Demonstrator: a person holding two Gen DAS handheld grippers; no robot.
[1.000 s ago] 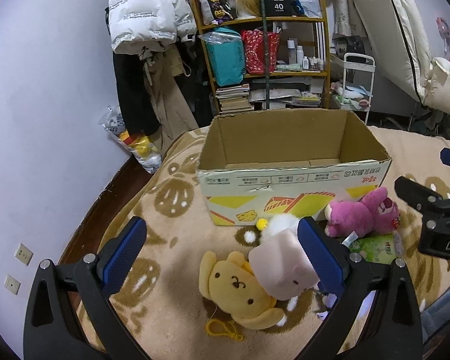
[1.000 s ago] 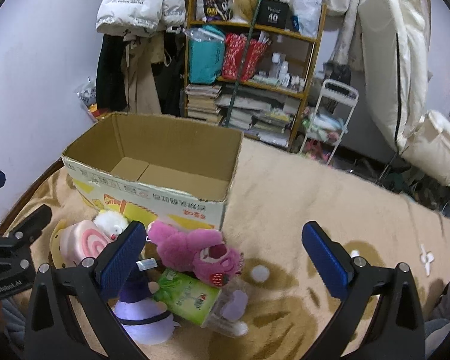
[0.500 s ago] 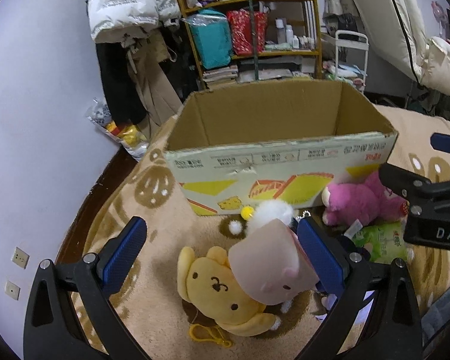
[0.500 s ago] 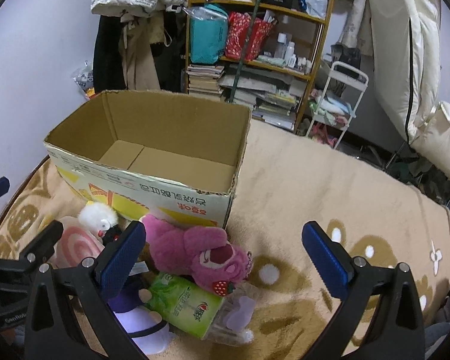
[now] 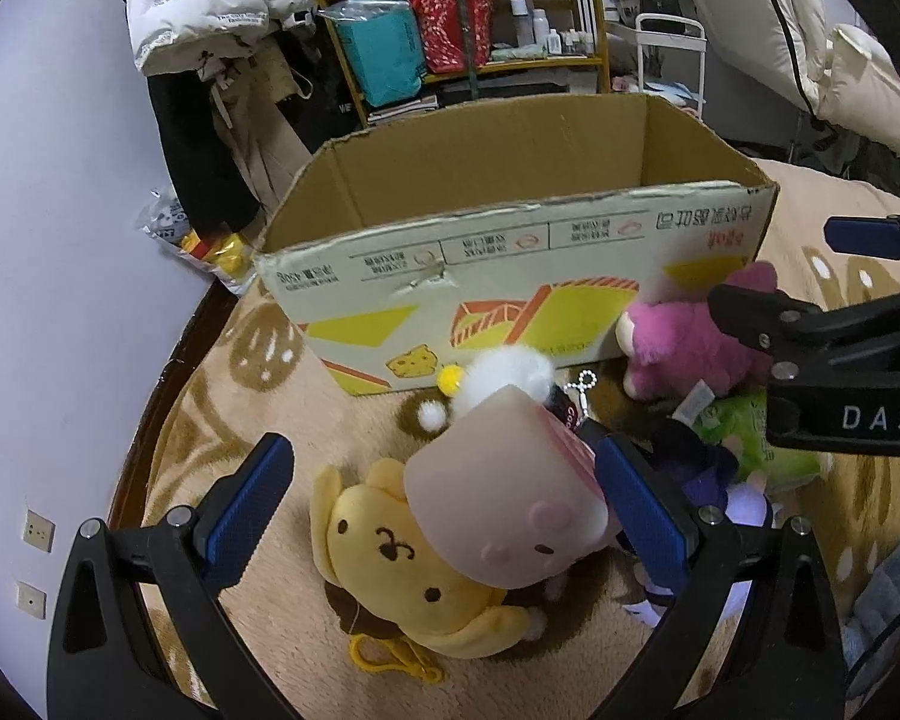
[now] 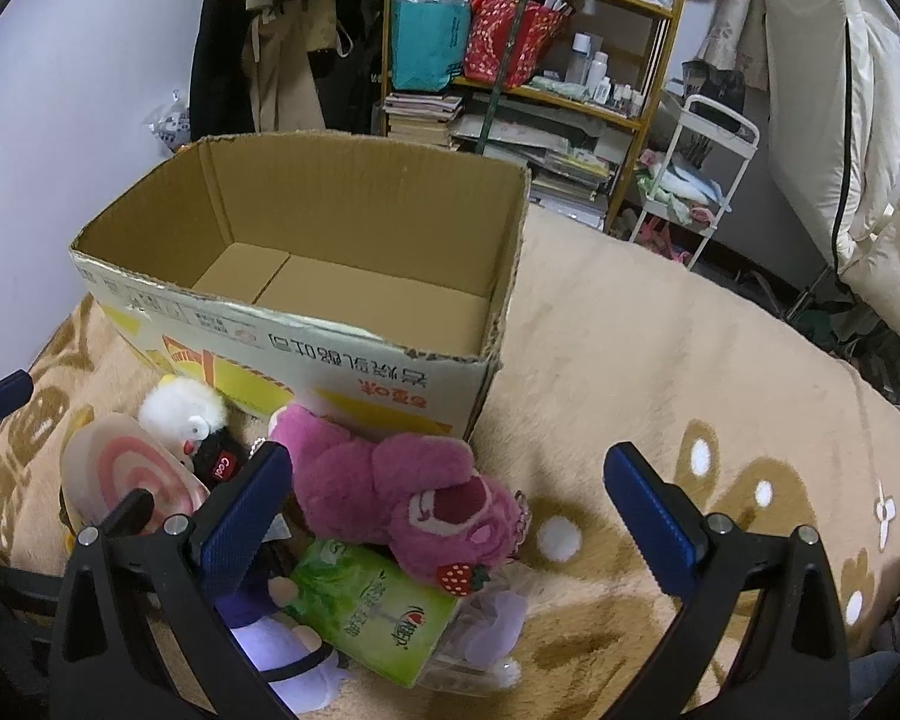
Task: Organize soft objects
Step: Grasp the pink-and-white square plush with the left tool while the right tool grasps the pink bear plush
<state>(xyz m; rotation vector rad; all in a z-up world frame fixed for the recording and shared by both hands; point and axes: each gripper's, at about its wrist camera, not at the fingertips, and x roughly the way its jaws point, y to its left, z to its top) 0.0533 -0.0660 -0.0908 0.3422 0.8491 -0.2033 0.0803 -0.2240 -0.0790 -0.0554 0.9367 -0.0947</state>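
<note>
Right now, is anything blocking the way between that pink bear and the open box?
Nothing visible. The pink bear lies against the cardboard box's front wall; the box is open on top and looks empty. The right gripper hangs open just above it.

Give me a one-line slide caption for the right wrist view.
Open right tongs hover over a magenta plush bear beside an empty brown cardboard box on a beige patterned blanket.
</note>
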